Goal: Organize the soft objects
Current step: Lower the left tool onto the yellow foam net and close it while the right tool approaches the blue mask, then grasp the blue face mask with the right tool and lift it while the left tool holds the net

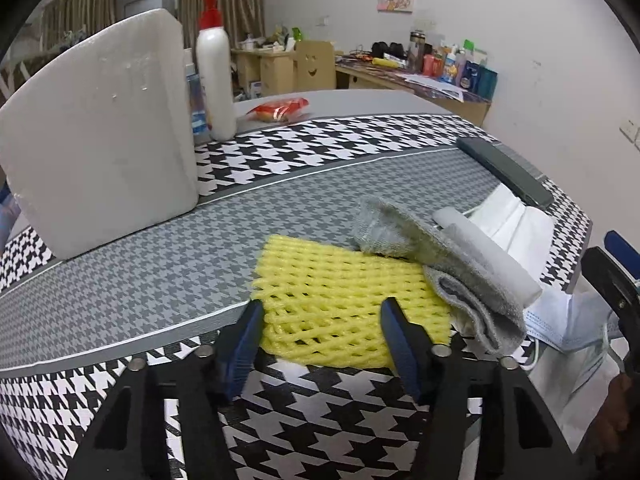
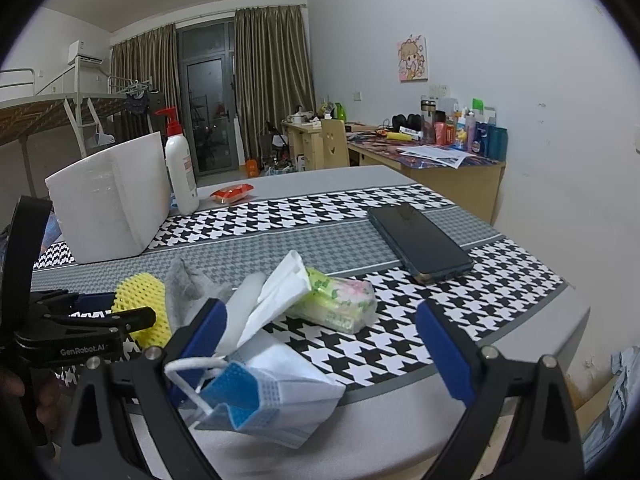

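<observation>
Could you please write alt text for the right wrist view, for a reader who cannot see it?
The open right claw hovers over a crumpled blue and white face mask at the near edge of a houndstooth-covered table. Behind the mask lie a floral tissue pack, a dark phone and a white foam box.

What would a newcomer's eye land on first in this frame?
Probably the yellow foam net, lying flat on the houndstooth tablecloth just ahead of the open left gripper, with a grey cloth overlapping its right edge. Next, the crumpled blue and white face mask at the table's near edge, between the open right gripper's fingers, and the big white foam box at the far left.
</observation>
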### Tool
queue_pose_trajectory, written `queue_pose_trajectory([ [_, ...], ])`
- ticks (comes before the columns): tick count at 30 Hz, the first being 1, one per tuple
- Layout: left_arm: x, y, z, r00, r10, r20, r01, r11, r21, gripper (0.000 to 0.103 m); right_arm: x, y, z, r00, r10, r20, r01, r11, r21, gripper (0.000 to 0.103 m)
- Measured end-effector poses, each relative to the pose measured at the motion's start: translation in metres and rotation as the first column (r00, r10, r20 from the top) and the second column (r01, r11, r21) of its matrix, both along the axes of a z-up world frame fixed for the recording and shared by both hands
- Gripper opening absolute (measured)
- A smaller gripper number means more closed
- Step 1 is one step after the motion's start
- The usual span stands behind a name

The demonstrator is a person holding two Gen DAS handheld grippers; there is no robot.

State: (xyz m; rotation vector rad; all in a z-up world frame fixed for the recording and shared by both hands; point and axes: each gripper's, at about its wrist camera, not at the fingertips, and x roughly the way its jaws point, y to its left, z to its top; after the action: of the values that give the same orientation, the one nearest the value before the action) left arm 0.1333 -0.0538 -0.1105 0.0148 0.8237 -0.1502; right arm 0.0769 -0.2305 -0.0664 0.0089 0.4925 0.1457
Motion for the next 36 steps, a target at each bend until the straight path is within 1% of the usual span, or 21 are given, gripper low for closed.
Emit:
queue_pose_trajectory([
  [1, 0.000, -0.001, 0.000, 1.000, -0.005, 0.002, 0.005, 1.000, 0.005, 0.054, 0.000, 0.001, 0.000, 1.000, 0.002, 0.000, -0.002, 1.000, 0.000, 0.097],
  [2, -0.001, -0.002, 0.000, 1.000, -0.008, 0.003, 0.008, 1.000, 0.004, 0.050, 0.000, 0.001, 0.001, 1.000, 0.002, 0.001, -0.002, 1.000, -0.001, 0.097],
  [3, -0.001, -0.002, 0.000, 1.000, -0.013, 0.003, 0.013, 1.000, 0.000, 0.043, -0.001, 0.001, 0.001, 1.000, 0.006, 0.006, -0.006, 1.000, 0.001, 0.097],
  [5, -0.001, -0.002, 0.001, 1.000, -0.006, 0.009, 0.006, 1.000, -0.002, 0.035, -0.001, 0.002, 0.002, 1.000, 0.013, 0.010, -0.013, 1.000, 0.004, 0.097],
  [6, -0.001, -0.001, 0.001, 1.000, -0.006, 0.012, 0.006, 1.000, -0.009, 0.025, 0.000, 0.003, 0.002, 1.000, 0.016, 0.011, -0.016, 1.000, 0.005, 0.097],
  [8, -0.002, 0.000, 0.004, 1.000, -0.004, 0.026, 0.004, 1.000, -0.013, 0.013, 0.000, 0.004, 0.003, 1.000, 0.021, 0.014, -0.021, 1.000, 0.010, 0.097],
  [14, -0.007, 0.005, 0.012, 0.998, -0.002, 0.062, 0.005, 0.999, -0.049, 0.013, -0.005, 0.002, 0.016, 0.999, 0.029, 0.046, -0.031, 0.999, 0.026, 0.097],
  [18, -0.011, 0.007, 0.016, 0.997, -0.006, 0.081, 0.011, 0.998, -0.061, 0.012, -0.013, 0.000, 0.021, 0.997, 0.027, 0.070, -0.028, 1.000, 0.006, 0.097],
  [26, -0.021, 0.011, 0.029, 0.992, -0.001, 0.123, 0.011, 0.997, -0.082, 0.012, -0.024, 0.002, 0.007, 0.999, 0.043, 0.032, -0.043, 0.999, -0.020, 0.097],
  [30, -0.027, 0.014, 0.033, 0.991, 0.006, 0.136, 0.007, 0.996, -0.094, 0.012, -0.033, 0.007, 0.001, 0.997, 0.069, 0.031, -0.068, 0.997, -0.032, 0.097],
  [36, -0.035, 0.014, 0.040, 0.986, 0.000, 0.168, 0.015, 0.996, -0.091, 0.012, -0.043, 0.010, -0.003, 0.993, 0.113, 0.031, -0.112, 0.993, -0.022, 0.097],
])
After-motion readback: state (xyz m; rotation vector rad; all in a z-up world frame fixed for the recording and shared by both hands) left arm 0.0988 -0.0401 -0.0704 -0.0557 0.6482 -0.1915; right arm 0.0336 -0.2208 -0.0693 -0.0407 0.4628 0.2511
